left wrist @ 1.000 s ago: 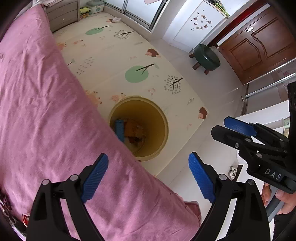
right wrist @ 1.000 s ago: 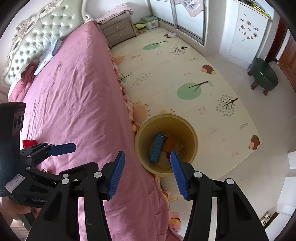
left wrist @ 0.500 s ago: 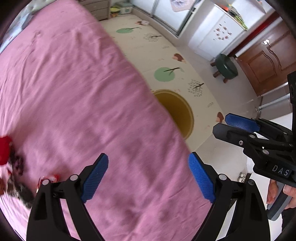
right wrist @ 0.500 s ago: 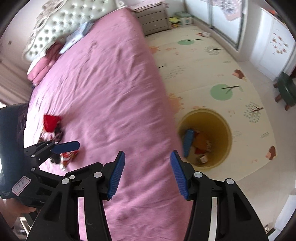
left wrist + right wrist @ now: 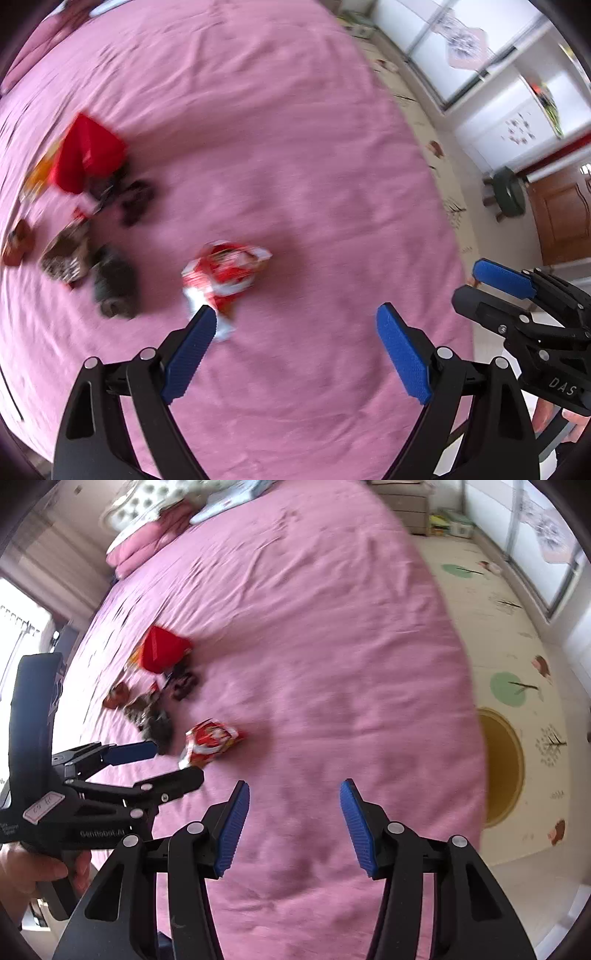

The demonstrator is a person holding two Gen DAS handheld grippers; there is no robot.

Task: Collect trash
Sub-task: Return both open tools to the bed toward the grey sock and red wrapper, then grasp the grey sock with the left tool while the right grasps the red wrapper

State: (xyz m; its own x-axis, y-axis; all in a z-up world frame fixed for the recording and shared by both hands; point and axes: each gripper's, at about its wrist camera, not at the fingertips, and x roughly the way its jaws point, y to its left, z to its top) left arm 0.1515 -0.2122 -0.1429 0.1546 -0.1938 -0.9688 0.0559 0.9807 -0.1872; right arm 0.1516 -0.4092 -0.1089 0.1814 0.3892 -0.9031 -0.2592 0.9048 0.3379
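Both held spread and empty above the pink bed (image 5: 314, 166), the left gripper (image 5: 295, 350) hangs nearest the red-and-white wrapper (image 5: 225, 273), likely the next pick, while the right gripper (image 5: 293, 823) waits toward the bed's edge beside the yellow bin (image 5: 508, 768); more trash (image 5: 85, 206) lies beyond.

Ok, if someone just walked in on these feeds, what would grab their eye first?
Probably the red-and-white snack wrapper lying alone on the pink bedspread, just ahead of the open left tool. Next, the cluster of litter farther left on the bed, topped by a bright red packet. Then the yellow bin on the floor mat beside the bed, at the right of the right wrist view.
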